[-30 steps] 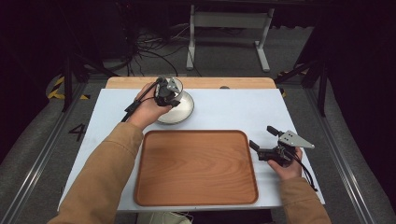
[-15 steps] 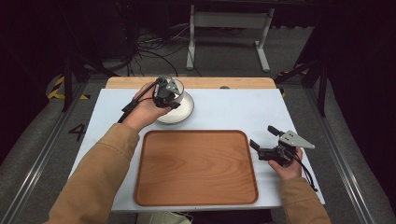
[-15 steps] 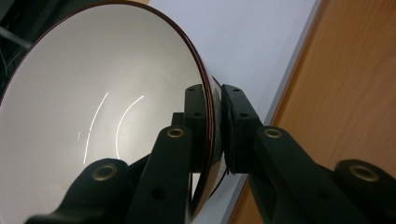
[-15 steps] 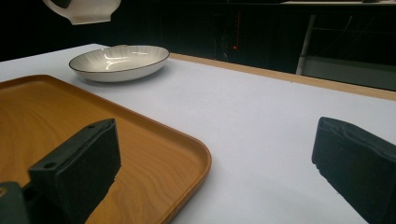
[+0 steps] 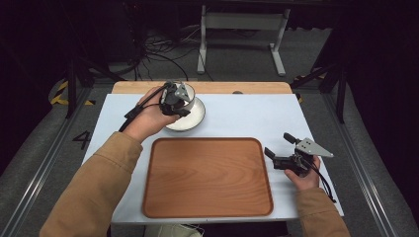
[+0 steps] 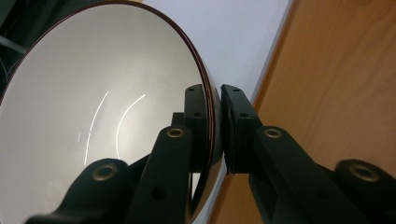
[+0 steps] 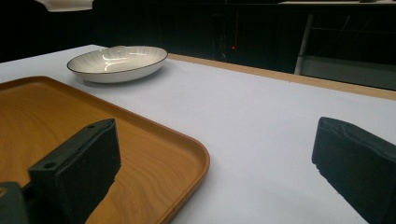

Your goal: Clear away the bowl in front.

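Pinching bowl (image 6: 93, 107) rim: left gripper (image 6: 215, 126) (jaws clamped); right gripper (image 7: 212, 172) agape beside tray (image 5: 207, 177).

Bowl (image 5: 190, 116): my left hand (image 5: 148, 118) and left gripper (image 5: 174, 101) covered its near-left part from above.
Bowl rim (image 6: 211, 116): cut off at the left gripper view's edges.
Tray (image 7: 70, 126): ran off the right gripper view's left and bottom.

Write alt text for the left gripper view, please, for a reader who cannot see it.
Close up, the left gripper clamps the dark-edged rim of a white bowl, one black jaw inside and one outside. Behind lie the pale table and a wooden tray.
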{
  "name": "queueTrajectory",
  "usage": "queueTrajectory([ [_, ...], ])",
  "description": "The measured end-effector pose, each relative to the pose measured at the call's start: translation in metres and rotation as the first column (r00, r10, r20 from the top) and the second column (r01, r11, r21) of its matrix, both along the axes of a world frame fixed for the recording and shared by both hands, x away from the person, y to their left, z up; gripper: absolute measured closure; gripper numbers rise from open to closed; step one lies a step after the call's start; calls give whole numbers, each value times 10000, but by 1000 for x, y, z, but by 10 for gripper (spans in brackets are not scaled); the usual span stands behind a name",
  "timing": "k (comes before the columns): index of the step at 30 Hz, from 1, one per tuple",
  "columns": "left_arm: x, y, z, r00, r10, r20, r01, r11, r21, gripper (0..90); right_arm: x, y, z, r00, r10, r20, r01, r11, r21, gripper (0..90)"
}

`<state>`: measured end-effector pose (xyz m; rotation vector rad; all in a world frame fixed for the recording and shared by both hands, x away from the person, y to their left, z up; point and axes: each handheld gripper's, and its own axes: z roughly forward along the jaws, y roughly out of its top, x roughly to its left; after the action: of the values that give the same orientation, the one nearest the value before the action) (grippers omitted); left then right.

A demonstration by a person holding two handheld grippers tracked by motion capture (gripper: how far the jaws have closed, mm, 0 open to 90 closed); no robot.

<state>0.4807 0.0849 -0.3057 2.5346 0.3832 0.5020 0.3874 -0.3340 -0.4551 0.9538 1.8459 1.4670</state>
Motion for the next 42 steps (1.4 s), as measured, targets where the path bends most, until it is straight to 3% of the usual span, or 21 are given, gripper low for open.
queueTrajectory([
  [16,-37,-12,14,9954,-955,-122,955,9954,-13,817,0,0,0,10000,-27,8,27,10000,0,10],
  [29,-70,-25,21,9782,-2075,-56,2075,9782,42,817,0,0,0,10000,-49,7,49,10000,12,11],
  [33,-79,-30,19,9714,-2362,-225,2364,9716,80,817,0,0,0,10000,-29,30,29,10000,-12,11],
  [42,-89,-36,17,9607,-2753,-355,2766,9603,370,817,0,0,0,9999,-118,14,118,9999,17,8],
])
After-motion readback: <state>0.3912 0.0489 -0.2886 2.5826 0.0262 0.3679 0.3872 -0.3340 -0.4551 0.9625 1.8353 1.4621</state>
